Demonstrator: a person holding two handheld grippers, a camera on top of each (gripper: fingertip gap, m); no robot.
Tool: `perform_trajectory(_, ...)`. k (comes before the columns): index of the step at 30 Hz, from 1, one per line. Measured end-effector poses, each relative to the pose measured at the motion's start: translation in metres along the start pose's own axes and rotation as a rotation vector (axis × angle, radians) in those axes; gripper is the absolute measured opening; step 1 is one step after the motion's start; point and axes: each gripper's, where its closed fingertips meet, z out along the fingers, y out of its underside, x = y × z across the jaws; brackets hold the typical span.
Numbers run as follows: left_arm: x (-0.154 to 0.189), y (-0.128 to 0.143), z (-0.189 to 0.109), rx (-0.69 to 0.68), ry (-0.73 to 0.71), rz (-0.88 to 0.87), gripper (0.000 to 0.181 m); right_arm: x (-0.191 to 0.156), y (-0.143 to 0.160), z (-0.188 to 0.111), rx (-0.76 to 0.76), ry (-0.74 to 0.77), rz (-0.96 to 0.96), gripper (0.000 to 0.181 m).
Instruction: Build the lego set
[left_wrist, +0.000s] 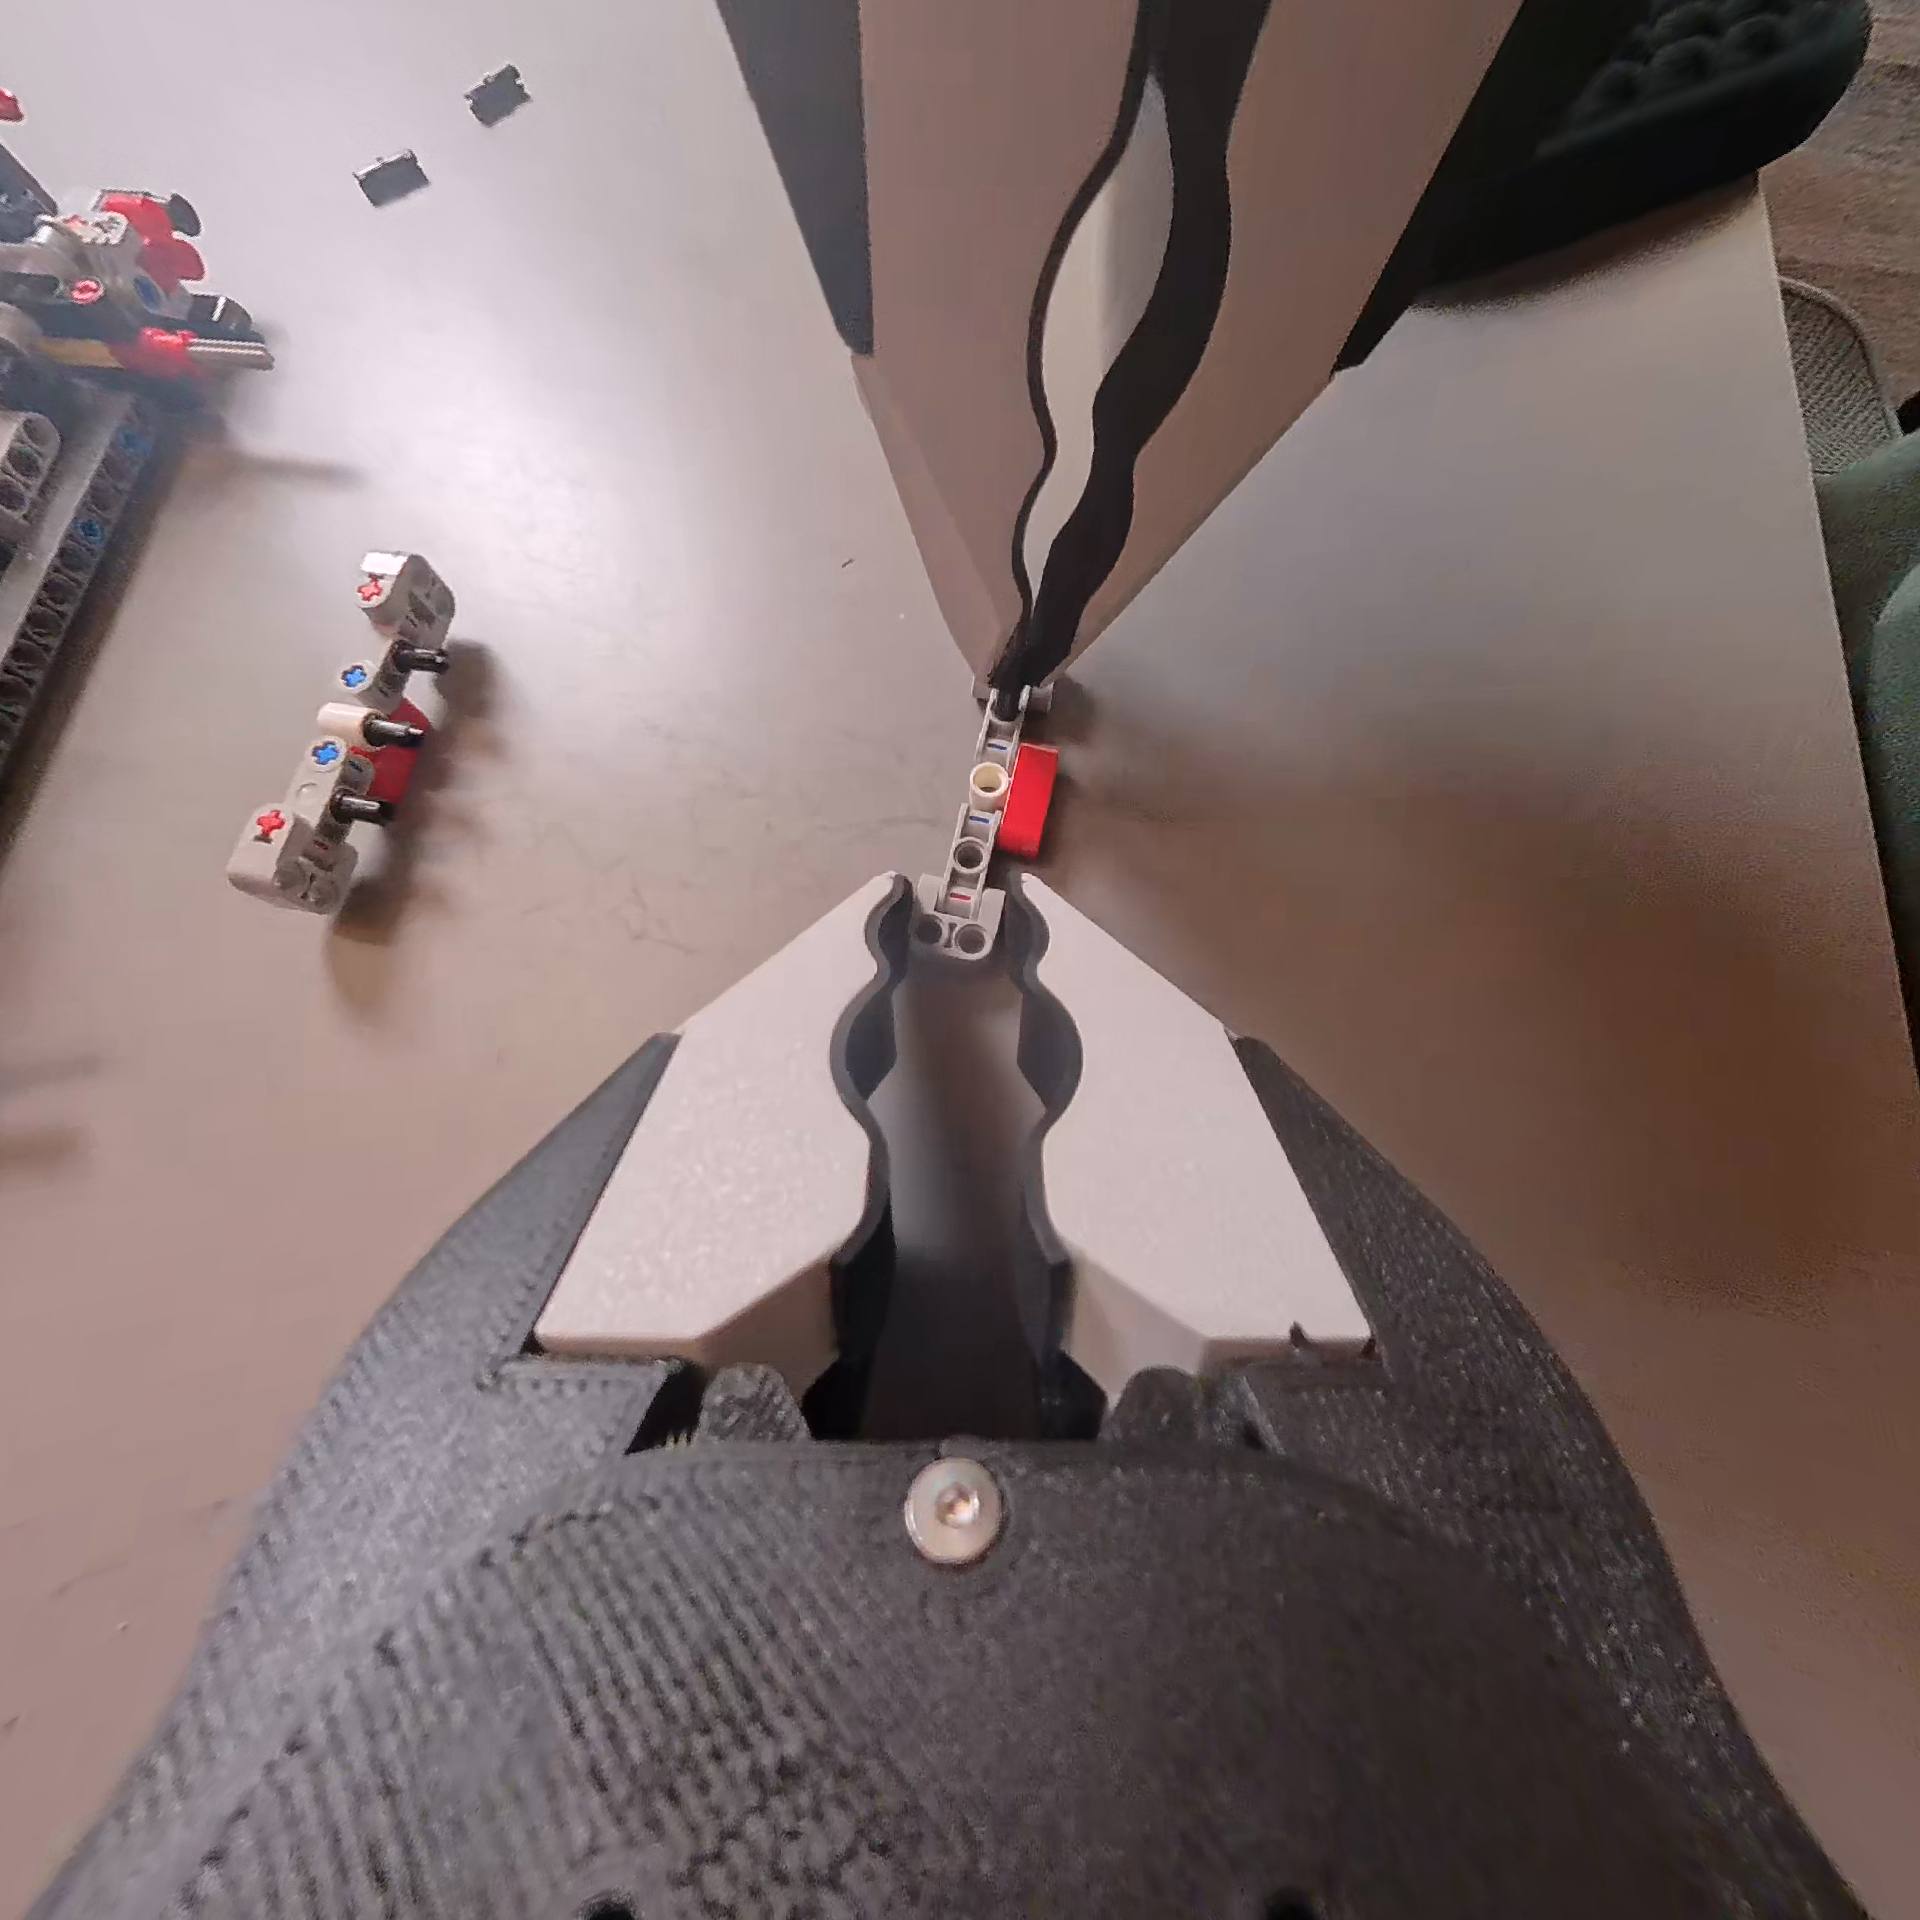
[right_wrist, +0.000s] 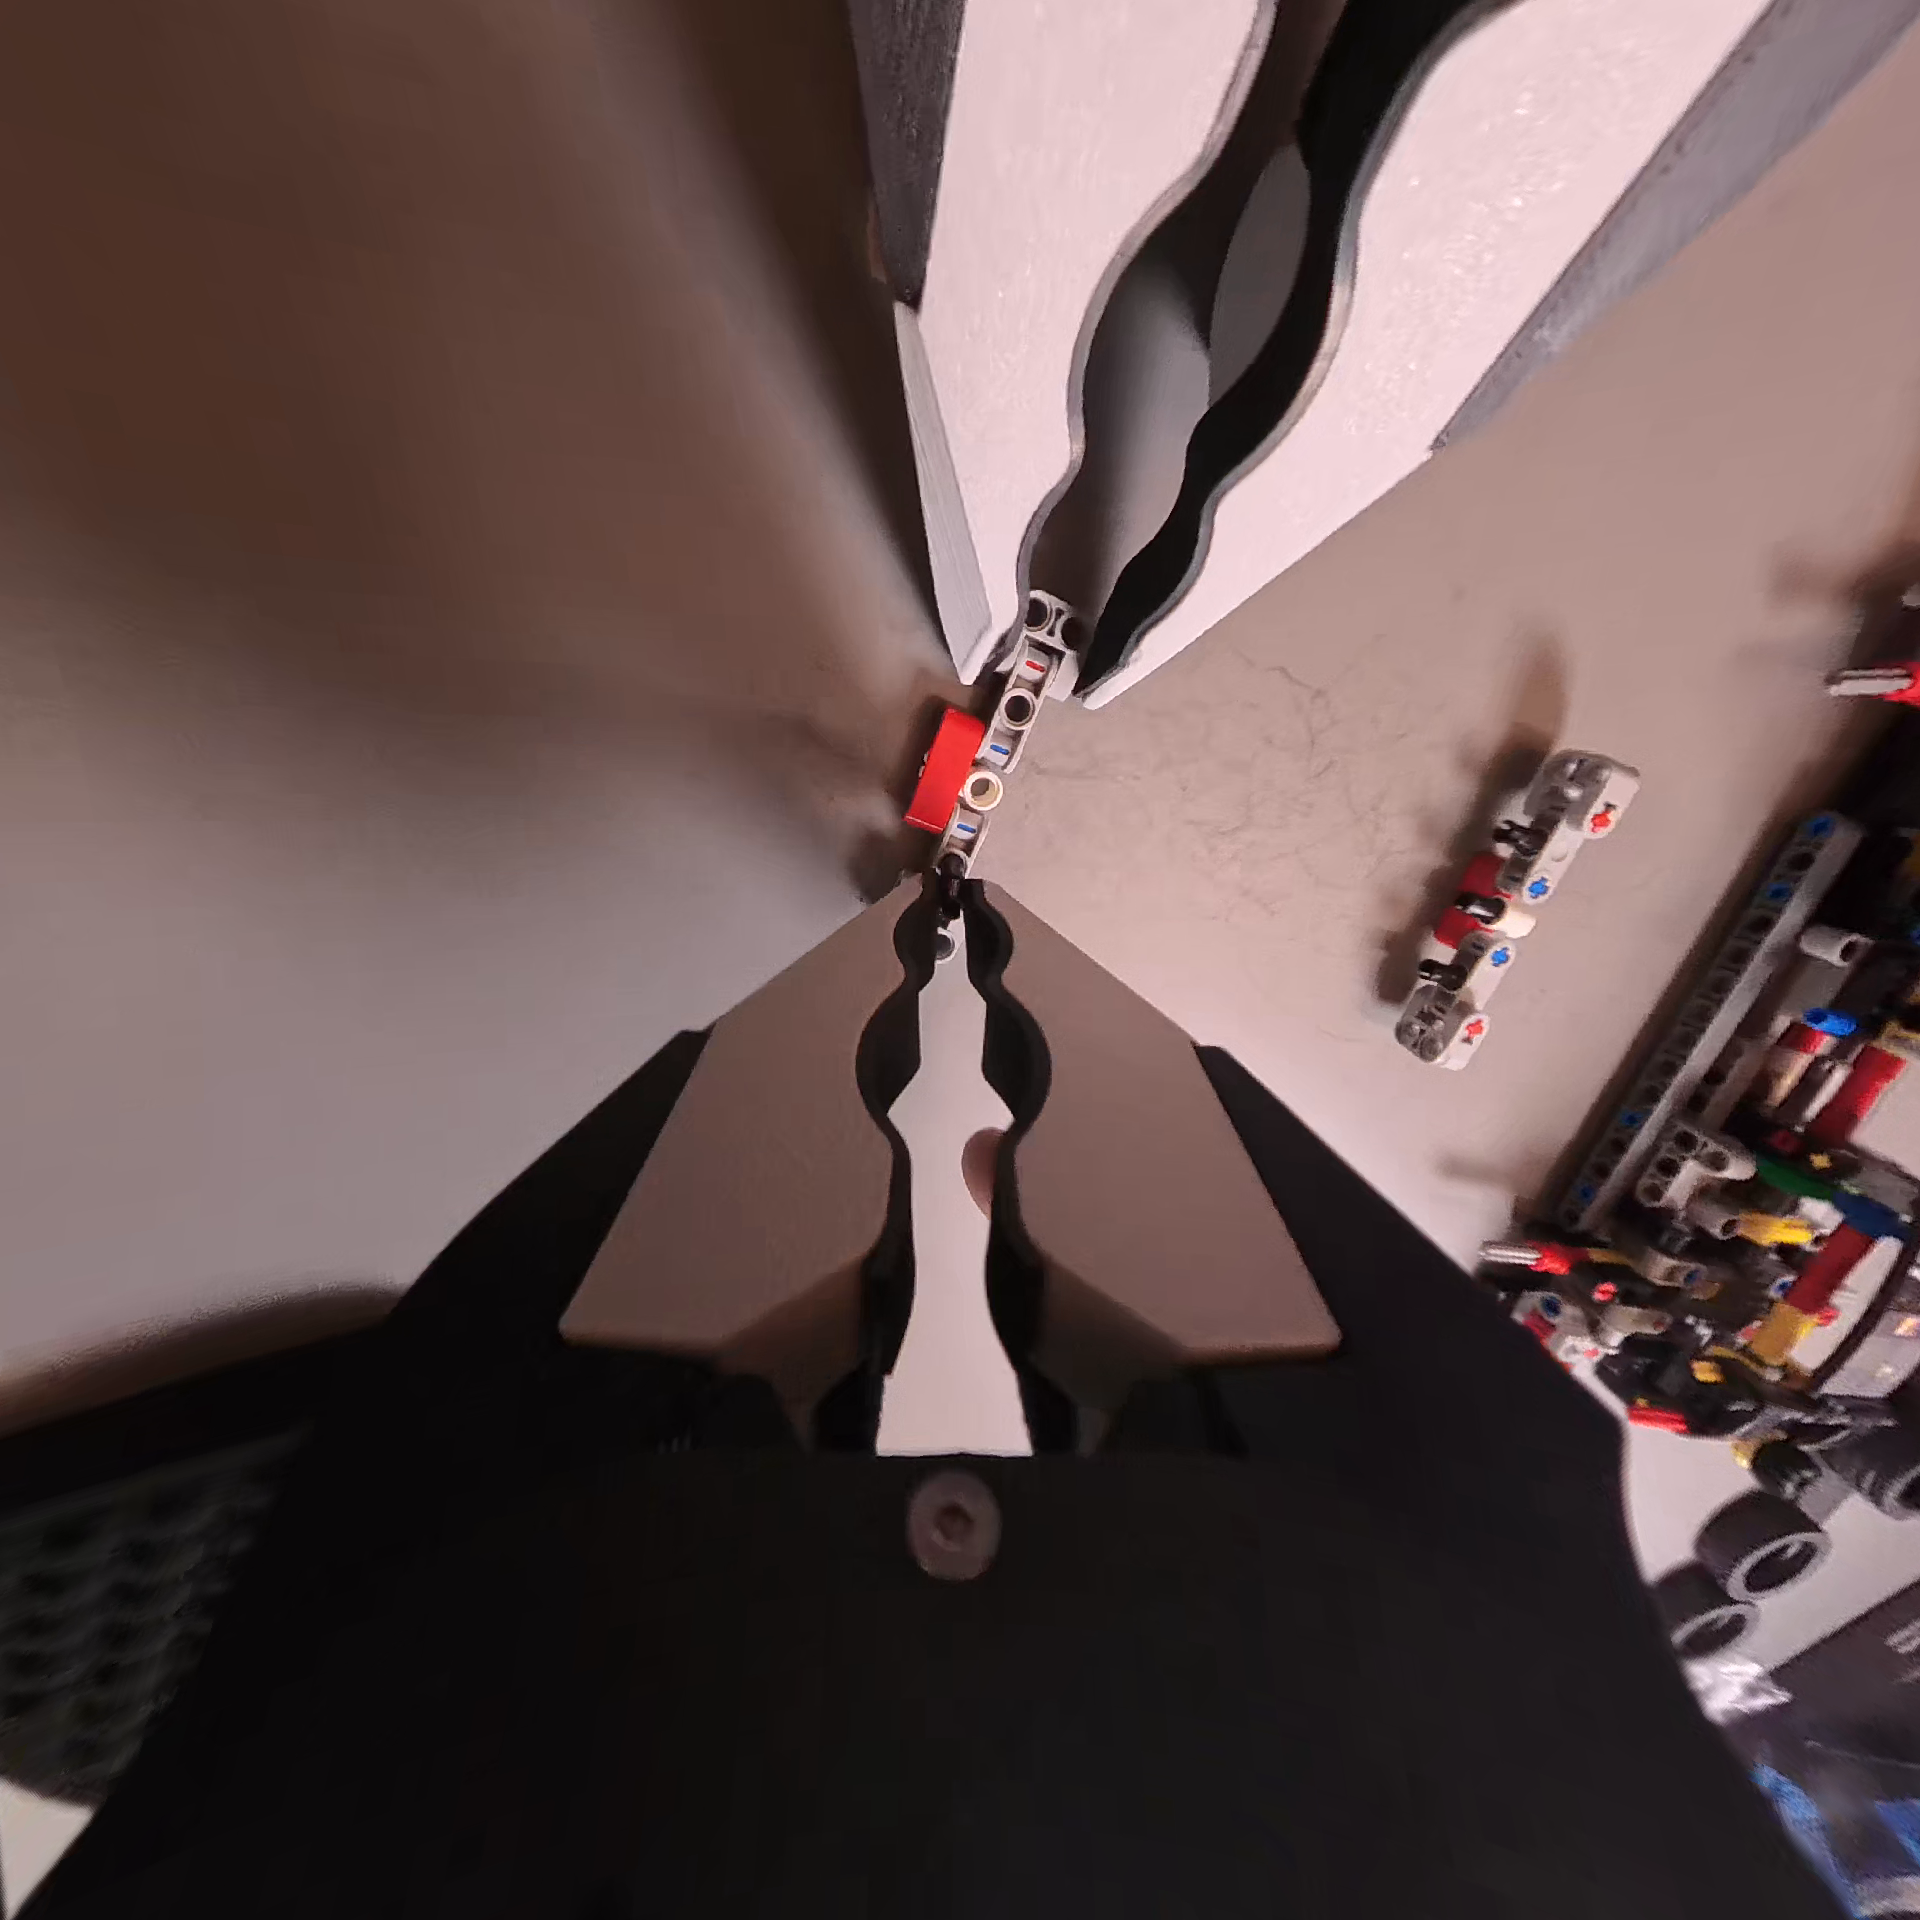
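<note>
A small grey beam assembly (left_wrist: 971, 831) with a tan pin and a red piece (left_wrist: 1031, 800) on its side is held just above the table between both grippers. My left gripper (left_wrist: 956, 906) is shut on its near end, where two holes show. My right gripper (left_wrist: 1016, 681) comes in from the top and is shut on the far end, at a black pin. In the right wrist view the same assembly (right_wrist: 1003, 748) runs from my right gripper (right_wrist: 948, 902) up to my left gripper (right_wrist: 1047, 649).
A second grey sub-assembly (left_wrist: 332, 738) with black pins lies to the left, also in the right wrist view (right_wrist: 1507, 914). The large chassis model (right_wrist: 1766, 1195) and loose black wheels (right_wrist: 1756, 1558) sit beyond it. Two small black parts (left_wrist: 499, 94) lie farther off. The table edge (left_wrist: 1766, 416) runs on the right. My left and right fingertips are right by each other. The large chassis model (right_wrist: 1766, 1195) is about 20 cm from both grippers' fingertips.
</note>
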Motion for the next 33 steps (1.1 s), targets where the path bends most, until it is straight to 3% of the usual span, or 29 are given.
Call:
perform_trajectory(1,0.0,0.001,0.0,0.0,0.007,-0.002,0.016,0.001,-0.001,0.0,-0.016,-0.012,-0.015,0.002)
perform_trajectory(11,-0.001,0.002,-0.002,-0.001,0.032,-0.021,0.015,0.003,-0.006,0.002,-0.142,-0.108,-0.11,0.002)
perform_trajectory(20,0.0,0.002,-0.002,-0.001,0.046,-0.032,0.015,-0.001,-0.01,0.008,-0.121,-0.124,-0.078,0.003)
perform_trajectory(29,0.0,0.002,-0.003,0.003,0.06,-0.053,0.015,0.009,-0.023,-0.005,0.269,-0.067,0.181,0.002)
perform_trajectory(33,-0.002,-0.01,-0.012,0.095,0.078,-0.09,0.026,0.022,-0.036,-0.022,0.579,-0.022,0.38,0.002)
